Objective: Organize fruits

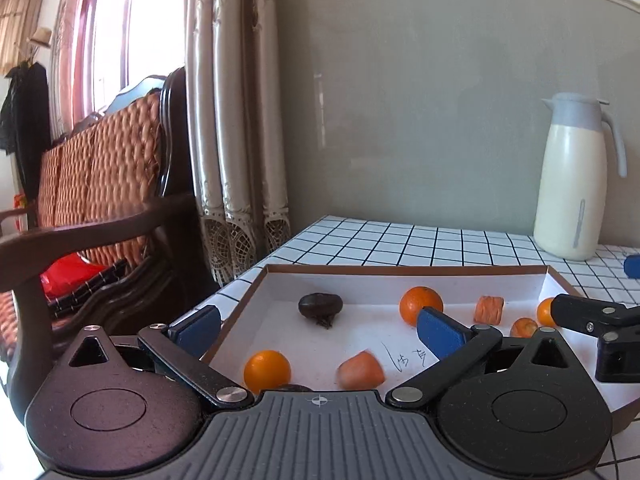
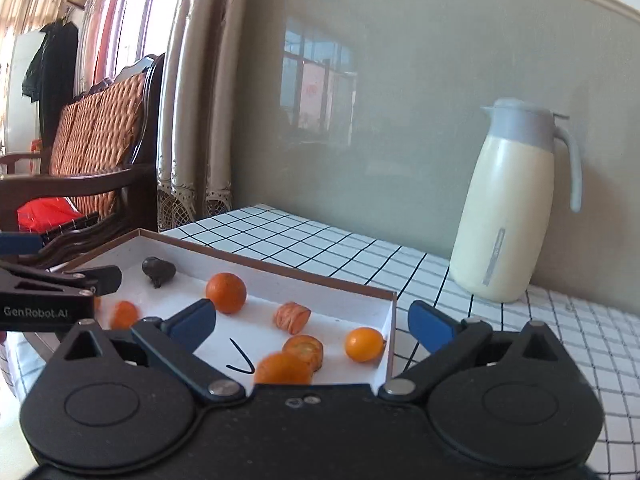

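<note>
Left gripper (image 1: 318,330): we see jaws spread, empty.
Right gripper (image 2: 312,326): jaws spread, empty.
Tray (image 1: 400,270): oranges (image 1: 421,306), dark fruit (image 1: 320,307) inside.

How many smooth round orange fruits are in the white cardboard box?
3. One smooth round orange fruit sits front-left, a second in the middle, a third far right, partly covered. More may be hidden.

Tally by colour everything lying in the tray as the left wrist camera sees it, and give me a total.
Orange fruits: 6
Dark brown fruit: 1
Total: 7
A dark sliver at the near edge of the tray is too hidden to count.
</note>
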Motion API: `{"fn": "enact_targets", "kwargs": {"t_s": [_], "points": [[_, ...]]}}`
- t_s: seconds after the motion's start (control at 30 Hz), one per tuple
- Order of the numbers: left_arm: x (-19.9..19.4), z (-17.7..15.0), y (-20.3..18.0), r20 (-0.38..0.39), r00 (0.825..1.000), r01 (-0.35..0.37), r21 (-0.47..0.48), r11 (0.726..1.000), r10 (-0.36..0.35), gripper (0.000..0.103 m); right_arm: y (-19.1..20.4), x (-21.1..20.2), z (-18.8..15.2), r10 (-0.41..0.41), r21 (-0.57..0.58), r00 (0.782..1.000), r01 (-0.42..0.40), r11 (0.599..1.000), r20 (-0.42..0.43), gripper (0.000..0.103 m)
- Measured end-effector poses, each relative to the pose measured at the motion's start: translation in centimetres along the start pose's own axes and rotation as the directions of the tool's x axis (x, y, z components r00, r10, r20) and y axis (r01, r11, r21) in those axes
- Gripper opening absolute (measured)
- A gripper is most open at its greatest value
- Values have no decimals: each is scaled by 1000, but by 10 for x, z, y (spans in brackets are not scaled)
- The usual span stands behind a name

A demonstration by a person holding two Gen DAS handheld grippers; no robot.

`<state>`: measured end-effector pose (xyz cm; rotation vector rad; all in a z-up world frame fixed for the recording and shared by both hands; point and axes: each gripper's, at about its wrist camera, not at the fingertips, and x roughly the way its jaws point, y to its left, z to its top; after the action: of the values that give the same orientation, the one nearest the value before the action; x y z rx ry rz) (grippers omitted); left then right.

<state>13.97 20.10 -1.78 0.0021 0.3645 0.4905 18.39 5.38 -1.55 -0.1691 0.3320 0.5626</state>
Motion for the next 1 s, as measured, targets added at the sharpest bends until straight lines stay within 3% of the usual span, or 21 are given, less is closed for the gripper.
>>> {"fn": "enact_targets", "kwargs": {"t_s": [0.77,0.87,1.0], "points": [[-6,-4,4,-17,1000,1,-2,1000,-1,103,-5,4,0,2,26,999,-1,1000,-39,97],[-10,-3,8,-34,999,-10,-14,1000,10,103,-7,-4,2,-2,16,999,3,1000,-43,97],[-41,0,12,7,1000,-6,32,999,5,103,-13,-32,11,-1,12,998,1,1000,-58,97]]}}
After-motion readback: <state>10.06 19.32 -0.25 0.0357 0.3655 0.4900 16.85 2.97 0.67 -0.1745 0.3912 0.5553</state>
